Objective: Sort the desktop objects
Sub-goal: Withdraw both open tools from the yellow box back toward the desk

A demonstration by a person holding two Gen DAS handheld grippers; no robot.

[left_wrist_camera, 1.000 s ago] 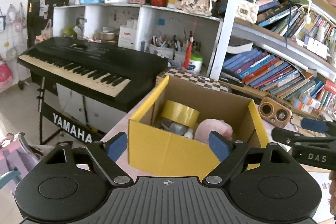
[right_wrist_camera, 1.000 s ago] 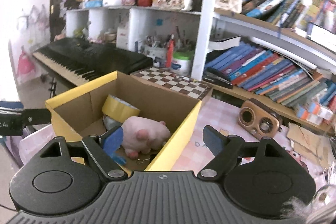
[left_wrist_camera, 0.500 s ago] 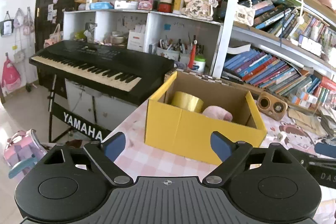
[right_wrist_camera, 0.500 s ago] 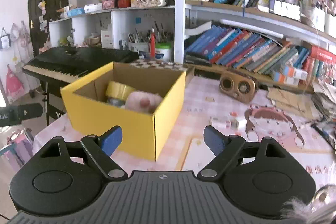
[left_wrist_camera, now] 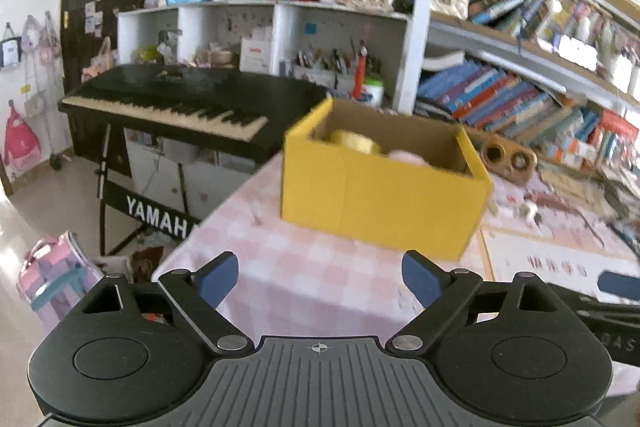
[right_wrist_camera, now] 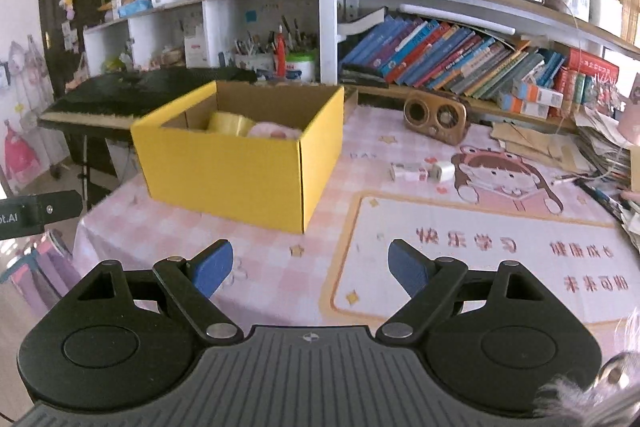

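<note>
Grippers, left [left_wrist_camera: 319, 277] and right [right_wrist_camera: 310, 267], hover spread and empty. Small white plastic charger [right_wrist_camera: 424, 171] lies right of yellow cardboard box [right_wrist_camera: 240, 167]; likely light, rigid, slippery, best pinched across flat sides.

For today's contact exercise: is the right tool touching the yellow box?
Apart. The right wrist view shows the open right tool well short of the yellow box, with bare pink checked tablecloth between them.
</note>
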